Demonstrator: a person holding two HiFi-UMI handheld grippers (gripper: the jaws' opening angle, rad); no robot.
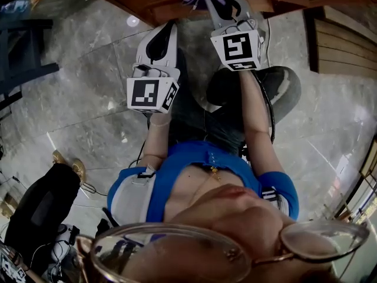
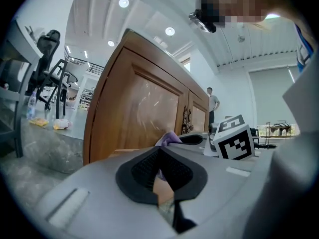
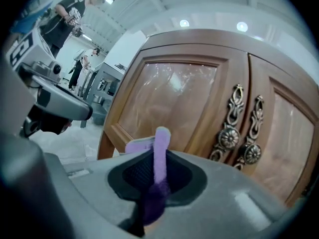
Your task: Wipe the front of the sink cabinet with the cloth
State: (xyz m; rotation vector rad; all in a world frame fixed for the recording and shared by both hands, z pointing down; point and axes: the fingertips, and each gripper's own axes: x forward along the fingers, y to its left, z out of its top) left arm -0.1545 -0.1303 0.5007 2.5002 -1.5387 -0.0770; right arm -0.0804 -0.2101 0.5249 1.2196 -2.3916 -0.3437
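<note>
Saw a glossy grey stone floor (image 1: 88, 117) underfoot. Noted a black fabric bag (image 1: 41, 208) slumped at lower left, a dark metal chair frame (image 1: 23, 46) at the left edge and brown wooden slats (image 1: 339, 46) at the right. In the left gripper view, picked out a black office chair (image 2: 47, 46), yellow scraps (image 2: 60, 125) on the floor near it, round white ceiling lights (image 2: 123, 3) and a distant standing person (image 2: 213, 101). In the right gripper view, caught another person in a dark shirt (image 3: 62, 19) and a grey metal unit (image 3: 104, 86) farther off.
</note>
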